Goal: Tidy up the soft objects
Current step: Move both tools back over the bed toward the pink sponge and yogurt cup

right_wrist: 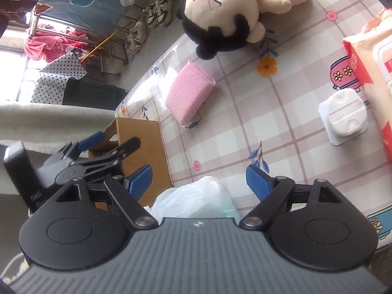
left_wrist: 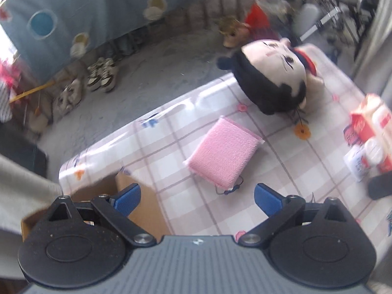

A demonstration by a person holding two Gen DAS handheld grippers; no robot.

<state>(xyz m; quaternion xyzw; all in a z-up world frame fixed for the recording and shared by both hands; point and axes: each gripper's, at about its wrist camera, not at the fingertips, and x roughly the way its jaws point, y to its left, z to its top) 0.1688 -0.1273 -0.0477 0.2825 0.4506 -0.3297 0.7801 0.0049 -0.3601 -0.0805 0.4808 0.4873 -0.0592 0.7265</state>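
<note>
Here, the left gripper [left_wrist: 197,199] is seen with its ribbed blue pads [left_wrist: 127,199] spread wide, nothing between them. The right gripper [right_wrist: 199,182] is likewise parted and empty above a crumpled translucent plastic bag [right_wrist: 196,198]. Just beyond lies a pink woven rectangular sponge pad [left_wrist: 224,153] on the glossy checked floral tablecloth [right_wrist: 281,134]. Past it a soft plush doll with black hair [right_wrist: 225,14] lies on its side. An open brown cardboard box [right_wrist: 143,144] stands near the table's edge. No writing can be read on the red-and-white wipes pack [right_wrist: 370,56].
</note>
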